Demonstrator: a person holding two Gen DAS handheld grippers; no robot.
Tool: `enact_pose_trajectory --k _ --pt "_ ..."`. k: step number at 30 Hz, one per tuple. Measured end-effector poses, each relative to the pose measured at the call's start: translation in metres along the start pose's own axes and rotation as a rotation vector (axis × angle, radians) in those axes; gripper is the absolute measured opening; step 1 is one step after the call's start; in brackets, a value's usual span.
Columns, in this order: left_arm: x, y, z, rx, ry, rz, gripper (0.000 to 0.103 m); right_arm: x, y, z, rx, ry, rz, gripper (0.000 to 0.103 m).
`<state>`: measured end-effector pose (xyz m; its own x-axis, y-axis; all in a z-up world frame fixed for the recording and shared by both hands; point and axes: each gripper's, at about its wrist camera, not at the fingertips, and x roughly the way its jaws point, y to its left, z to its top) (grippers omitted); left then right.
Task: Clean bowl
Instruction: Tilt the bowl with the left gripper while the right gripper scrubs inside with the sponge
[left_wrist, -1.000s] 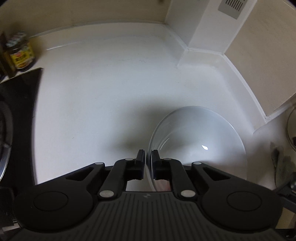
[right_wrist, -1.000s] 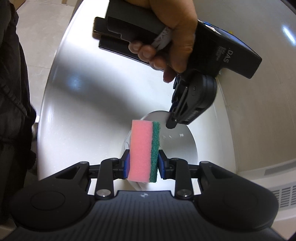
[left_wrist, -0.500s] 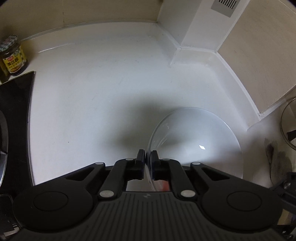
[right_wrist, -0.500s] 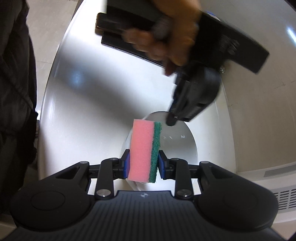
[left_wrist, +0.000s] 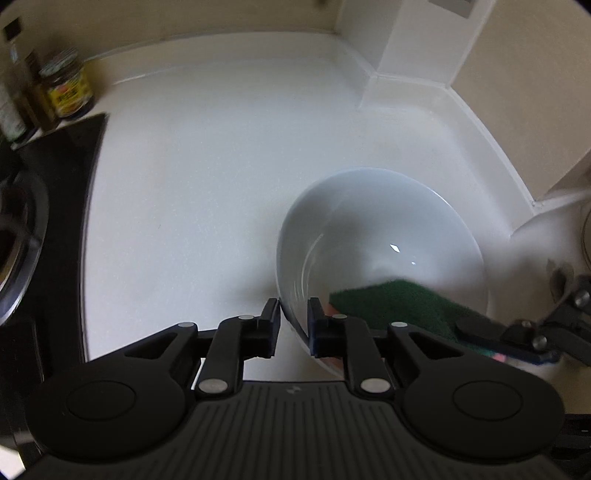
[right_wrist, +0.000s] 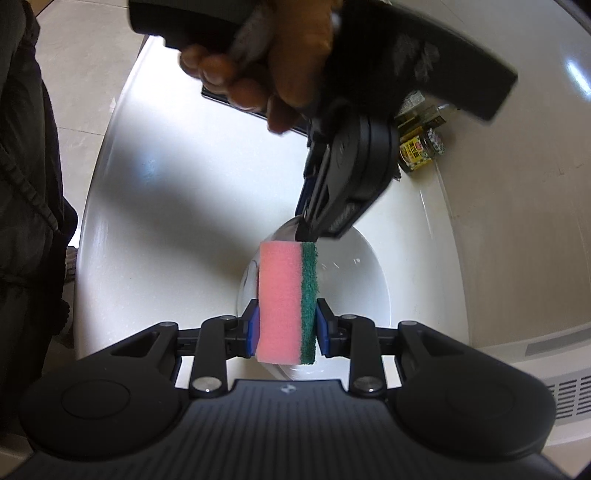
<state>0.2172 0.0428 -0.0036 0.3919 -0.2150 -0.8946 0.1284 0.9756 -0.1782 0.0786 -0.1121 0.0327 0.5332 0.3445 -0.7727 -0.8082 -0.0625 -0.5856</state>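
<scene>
A white bowl (left_wrist: 384, 236) sits tilted on the white counter. My left gripper (left_wrist: 293, 321) is shut on the bowl's near rim, one finger outside and one inside. My right gripper (right_wrist: 286, 325) is shut on a pink sponge (right_wrist: 279, 299) with a green scouring side. In the left wrist view the sponge's green face (left_wrist: 395, 302) reaches into the bowl from the lower right. In the right wrist view the bowl (right_wrist: 354, 273) lies just behind the sponge, and the left gripper (right_wrist: 306, 230) pinches its far rim from above.
A yellow-labelled jar (left_wrist: 68, 88) and dark bottles stand at the back left beside a black stovetop (left_wrist: 44, 192). A white wall corner (left_wrist: 406, 48) rises at the back right. The counter's front edge (right_wrist: 92, 206) drops to a tiled floor.
The right gripper has brought the sponge forward to the bowl, so its green side now shows inside the bowl in the left wrist view. The bowl is raised and tilted more.
</scene>
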Motion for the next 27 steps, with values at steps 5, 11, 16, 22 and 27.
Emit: enact_pose_trajectory --k 5,11,16,22,27 --pt "0.012 0.0 0.027 0.025 0.016 -0.023 0.007 -0.004 0.0 -0.004 -0.036 0.015 -0.005 0.026" --pt "-0.011 0.004 -0.007 -0.046 -0.001 -0.009 0.017 -0.007 -0.006 -0.007 -0.002 0.015 0.001 0.026" --pt "-0.008 0.007 -0.015 -0.07 -0.002 -0.008 0.02 0.006 0.003 -0.003 -0.017 0.015 -0.01 0.027" --pt "-0.001 0.014 0.004 -0.055 0.004 -0.026 0.009 0.003 0.005 0.001 -0.086 0.026 -0.006 0.026" --pt "-0.003 0.012 0.011 -0.06 -0.006 -0.019 0.011 0.008 0.002 0.005 -0.082 0.053 -0.014 0.026"
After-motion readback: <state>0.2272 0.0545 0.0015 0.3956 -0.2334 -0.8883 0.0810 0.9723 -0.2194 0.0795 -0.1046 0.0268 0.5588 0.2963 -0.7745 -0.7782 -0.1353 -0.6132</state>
